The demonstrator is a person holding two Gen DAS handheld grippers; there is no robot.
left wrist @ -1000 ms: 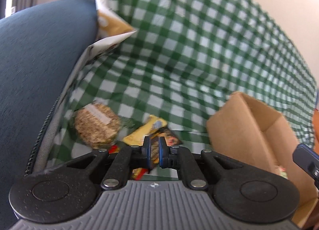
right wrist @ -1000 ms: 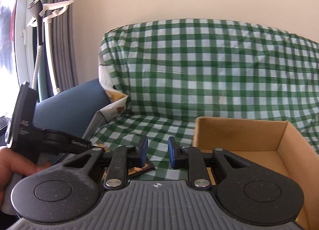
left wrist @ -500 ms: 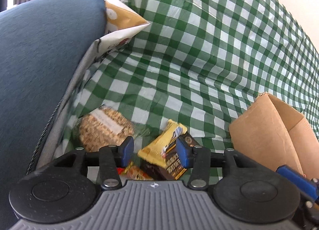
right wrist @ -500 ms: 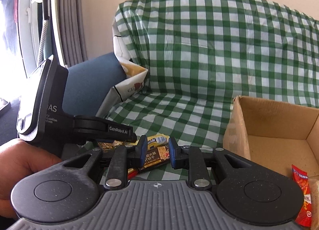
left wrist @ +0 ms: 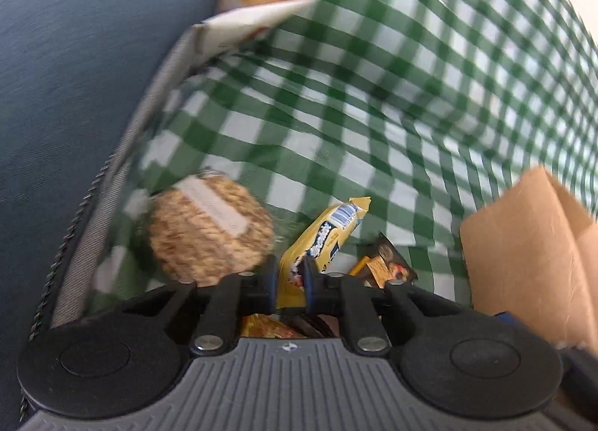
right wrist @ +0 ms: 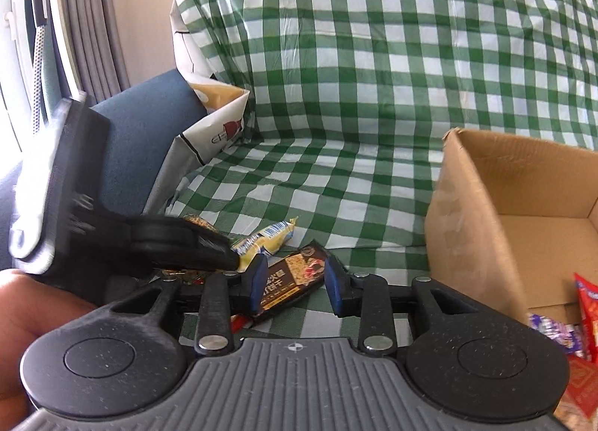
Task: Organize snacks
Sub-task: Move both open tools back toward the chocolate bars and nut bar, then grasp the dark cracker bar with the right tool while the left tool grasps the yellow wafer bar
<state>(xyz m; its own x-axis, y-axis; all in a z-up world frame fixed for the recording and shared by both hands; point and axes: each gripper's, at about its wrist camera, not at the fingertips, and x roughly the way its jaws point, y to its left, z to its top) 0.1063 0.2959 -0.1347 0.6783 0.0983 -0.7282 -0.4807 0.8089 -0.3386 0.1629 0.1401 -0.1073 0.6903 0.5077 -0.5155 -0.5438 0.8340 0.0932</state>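
A yellow snack packet (left wrist: 325,233) lies on the green checked cloth (left wrist: 336,102); my left gripper (left wrist: 290,281) is shut on its near end. It also shows in the right wrist view (right wrist: 269,240). A round oat cracker pack (left wrist: 209,229) lies to its left, a dark brown bar (left wrist: 385,263) to its right. My right gripper (right wrist: 293,283) is open, its jaws either side of the brown bar (right wrist: 295,278) on the cloth. A cardboard box (right wrist: 515,222) stands to the right with red and purple packets (right wrist: 586,304) inside.
A blue cushion (left wrist: 74,76) bounds the left side. A white and yellow paper bag (right wrist: 216,121) leans at the back left. The checked cloth rises up the sofa back (right wrist: 373,39). More wrappers (left wrist: 269,326) lie under the left gripper.
My left gripper opened over the snacks, then closed onto the yellow packet. My right gripper moved down and left toward the brown bar and opened wider.
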